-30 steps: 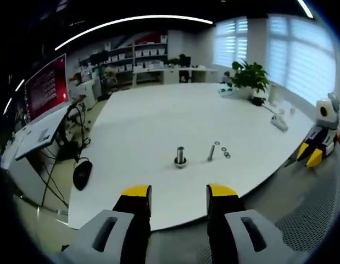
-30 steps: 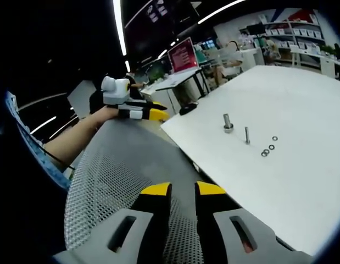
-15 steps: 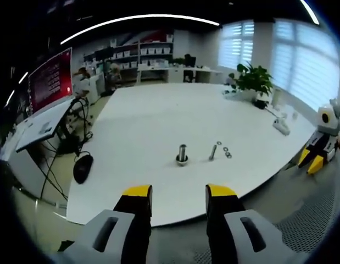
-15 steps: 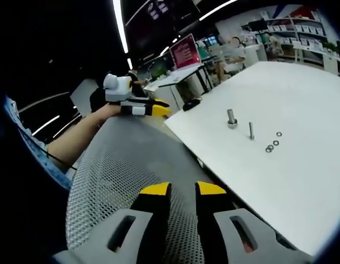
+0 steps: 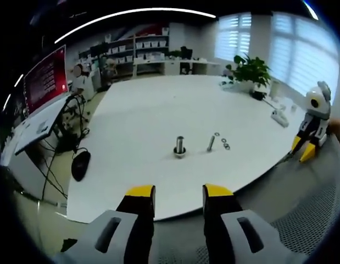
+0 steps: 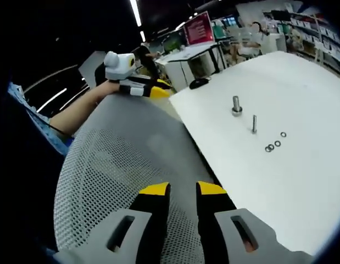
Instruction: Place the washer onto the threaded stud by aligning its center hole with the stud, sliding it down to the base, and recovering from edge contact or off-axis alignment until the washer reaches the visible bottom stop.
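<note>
While stud [image 5: 180, 147], bolt [image 5: 211, 143] and washers [image 5: 225, 144] wait mid-bench [image 5: 159, 110], both empty: left gripper [image 5: 178, 193] parted wide, right gripper [image 6: 182, 191] parted narrowly, short of near edge.

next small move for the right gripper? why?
Probably bring the right gripper forward over the white table toward the three loose washers. Its jaws are empty, nearly closed, and hang above a grey mesh chair back, well short of the parts. The washers lie flat beside the thin upright stud, and none is on it yet.
</note>
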Demonstrator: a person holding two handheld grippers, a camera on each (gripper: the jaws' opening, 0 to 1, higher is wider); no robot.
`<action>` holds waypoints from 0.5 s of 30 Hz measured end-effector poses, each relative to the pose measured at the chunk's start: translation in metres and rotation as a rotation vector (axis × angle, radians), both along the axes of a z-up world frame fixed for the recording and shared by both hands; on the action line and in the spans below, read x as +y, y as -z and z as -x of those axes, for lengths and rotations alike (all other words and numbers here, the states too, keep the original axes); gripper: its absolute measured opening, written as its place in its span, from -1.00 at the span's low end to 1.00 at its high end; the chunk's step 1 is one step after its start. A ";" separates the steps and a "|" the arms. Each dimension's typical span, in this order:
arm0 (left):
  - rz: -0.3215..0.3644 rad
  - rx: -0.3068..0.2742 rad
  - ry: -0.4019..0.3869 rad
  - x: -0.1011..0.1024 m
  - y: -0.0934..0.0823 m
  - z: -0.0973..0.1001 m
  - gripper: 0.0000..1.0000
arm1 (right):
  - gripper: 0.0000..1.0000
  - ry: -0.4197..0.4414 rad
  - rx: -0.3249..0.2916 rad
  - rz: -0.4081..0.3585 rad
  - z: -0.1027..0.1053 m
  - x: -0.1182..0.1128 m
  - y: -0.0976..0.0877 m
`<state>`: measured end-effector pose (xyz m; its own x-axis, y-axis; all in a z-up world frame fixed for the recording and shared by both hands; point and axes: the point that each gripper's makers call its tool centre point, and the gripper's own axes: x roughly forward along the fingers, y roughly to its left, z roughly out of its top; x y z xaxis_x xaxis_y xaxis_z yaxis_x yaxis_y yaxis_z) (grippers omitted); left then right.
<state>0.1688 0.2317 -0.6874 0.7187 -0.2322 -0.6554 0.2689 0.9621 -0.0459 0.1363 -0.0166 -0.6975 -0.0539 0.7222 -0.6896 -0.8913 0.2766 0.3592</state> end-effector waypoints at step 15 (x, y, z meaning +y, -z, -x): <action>-0.021 -0.019 -0.006 0.006 0.000 -0.004 -0.43 | -0.55 0.009 -0.100 0.287 -0.102 -0.006 0.058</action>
<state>0.1724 0.2379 -0.6878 0.7323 -0.2136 -0.6467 0.2634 0.9645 -0.0203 0.2379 -0.0227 -0.7557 0.0302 0.4971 -0.8672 -0.9155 0.3620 0.1757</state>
